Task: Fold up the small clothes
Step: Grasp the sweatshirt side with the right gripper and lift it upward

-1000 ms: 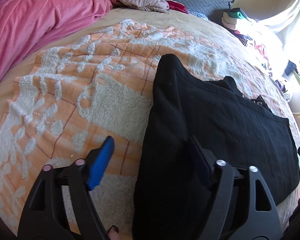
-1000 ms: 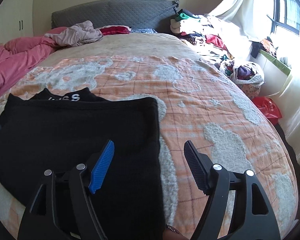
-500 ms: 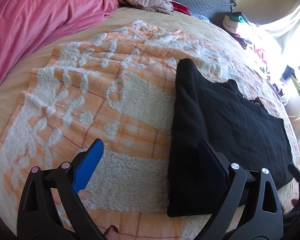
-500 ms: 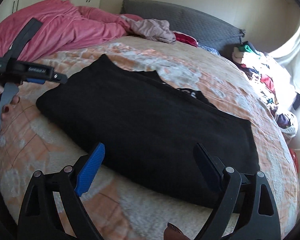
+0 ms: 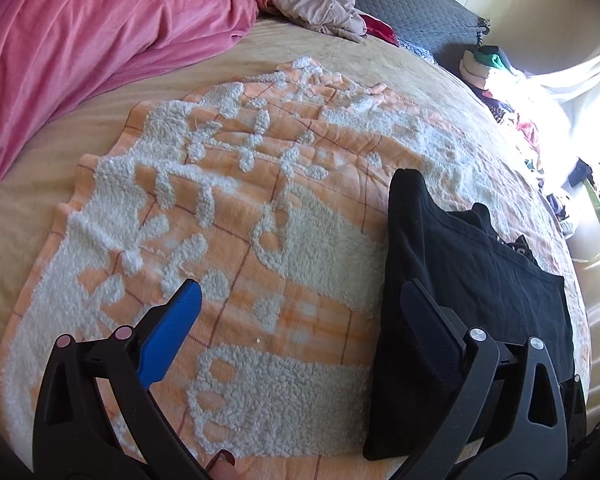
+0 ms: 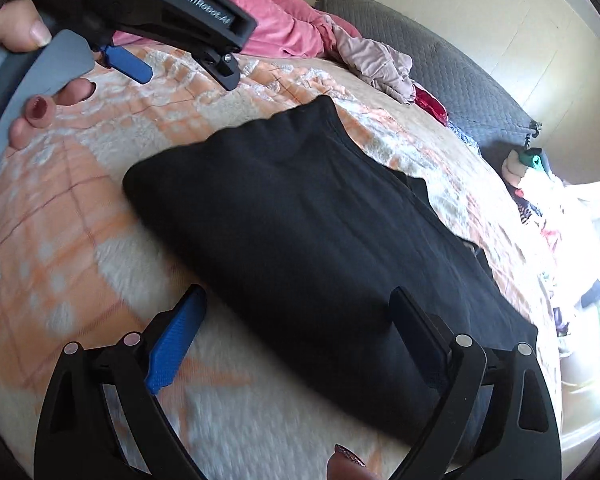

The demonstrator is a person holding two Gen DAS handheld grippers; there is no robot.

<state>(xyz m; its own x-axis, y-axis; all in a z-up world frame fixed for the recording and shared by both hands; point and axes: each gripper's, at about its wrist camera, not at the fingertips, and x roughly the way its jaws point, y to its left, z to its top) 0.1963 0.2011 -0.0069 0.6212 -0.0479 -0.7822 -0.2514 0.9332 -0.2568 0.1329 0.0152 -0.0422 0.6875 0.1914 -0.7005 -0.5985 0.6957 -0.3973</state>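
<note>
A black garment [image 5: 472, 280] lies folded flat on the orange and white fleece blanket [image 5: 228, 216]; it also shows in the right wrist view [image 6: 320, 240]. My left gripper [image 5: 300, 308] is open and empty, above the blanket just left of the garment's edge. It also shows from outside at the top left of the right wrist view [image 6: 180, 60]. My right gripper [image 6: 296, 316] is open and empty, held over the garment's near edge.
A pink duvet [image 5: 80, 32] is heaped at the far left. A beige garment [image 5: 316, 4] and a red item [image 5: 376, 30] lie by the grey headboard [image 5: 424, 12]. A pile of clothes [image 5: 500, 80] lies at the far right by the window.
Both grippers have drawn back from the garment, left gripper to its left and right gripper swinging round to view it from the near side. The garment has stayed folded in place.
</note>
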